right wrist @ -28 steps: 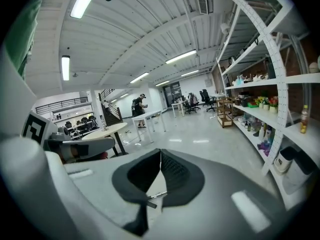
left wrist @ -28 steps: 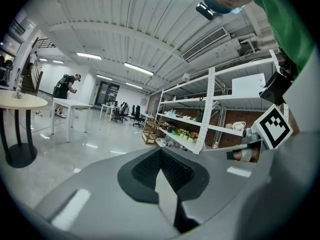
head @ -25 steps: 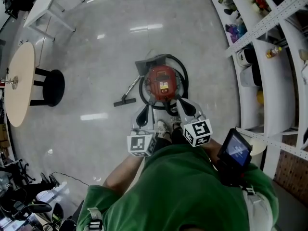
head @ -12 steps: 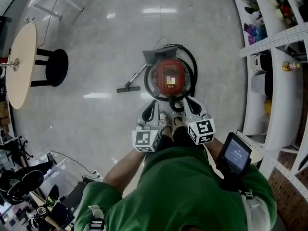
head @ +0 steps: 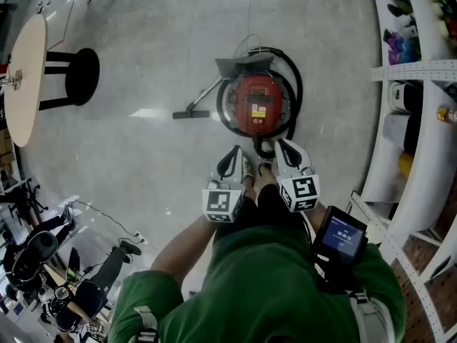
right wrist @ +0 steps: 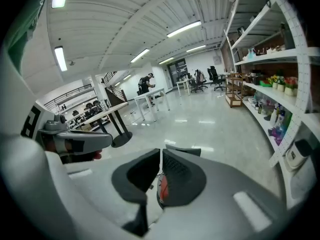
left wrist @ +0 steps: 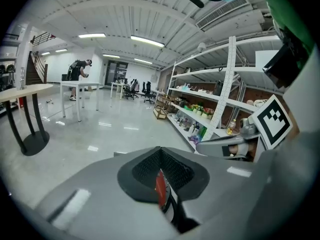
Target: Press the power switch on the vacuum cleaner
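The vacuum cleaner [head: 258, 106] sat on the floor [head: 143, 41] straight ahead of my feet, a round red body with its black hose [head: 295, 91] looped around it and the floor nozzle [head: 191, 114] lying off to its left. I held both tools low in front of me, tips aimed at the machine. The left gripper [head: 233, 153] had its jaws pressed together on nothing, and the right gripper [head: 281, 146] was the same, only a hairline slit between its pads. The right one hung just short of the near edge of the body, so I judged it the better tool for the press. From the head view I could not pick out the switch itself; only a yellow label showed on the top. To do this well I would lower the right gripper with its jaws closed, so the blunt tip acts as one finger, find the switch first, then push straight down to avoid skidding off the curved shell. The hose ran close under that tip, and I would come in over it so as not to snag the loop. Room was generous: bare floor ahead and to the left, the table [head: 25, 77] well apart, while the shelves [head: 421, 120] crowded the right side.
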The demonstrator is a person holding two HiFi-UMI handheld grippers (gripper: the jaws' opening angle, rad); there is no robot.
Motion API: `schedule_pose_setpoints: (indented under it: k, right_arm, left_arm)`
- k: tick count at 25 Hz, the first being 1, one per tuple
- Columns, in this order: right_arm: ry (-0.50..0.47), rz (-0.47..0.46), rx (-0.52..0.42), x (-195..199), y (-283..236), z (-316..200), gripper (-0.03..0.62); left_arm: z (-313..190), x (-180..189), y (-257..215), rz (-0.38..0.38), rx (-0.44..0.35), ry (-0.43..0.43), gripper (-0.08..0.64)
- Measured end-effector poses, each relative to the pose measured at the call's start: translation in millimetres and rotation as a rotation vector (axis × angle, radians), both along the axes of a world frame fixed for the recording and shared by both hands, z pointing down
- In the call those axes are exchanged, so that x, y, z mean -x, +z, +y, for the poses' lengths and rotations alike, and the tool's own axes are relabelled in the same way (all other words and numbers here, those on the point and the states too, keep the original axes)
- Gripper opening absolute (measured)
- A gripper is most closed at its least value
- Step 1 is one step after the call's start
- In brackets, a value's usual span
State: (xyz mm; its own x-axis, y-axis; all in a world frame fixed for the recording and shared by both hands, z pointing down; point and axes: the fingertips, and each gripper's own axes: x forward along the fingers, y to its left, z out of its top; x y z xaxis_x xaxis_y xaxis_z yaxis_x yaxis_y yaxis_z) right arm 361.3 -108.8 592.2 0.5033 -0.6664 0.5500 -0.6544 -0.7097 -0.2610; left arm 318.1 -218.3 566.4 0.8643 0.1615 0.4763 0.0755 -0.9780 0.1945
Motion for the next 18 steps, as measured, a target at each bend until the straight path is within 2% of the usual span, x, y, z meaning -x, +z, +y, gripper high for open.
schedule_pose_setpoints:
  k: [18]
  right_arm:
    - [-0.104,-0.103,0.112,-20.8,137.7,-11.4,0.012]
  left_arm:
    - [-1.3,-21.3,141.2,-0.193,-0.013,0.007,0.006]
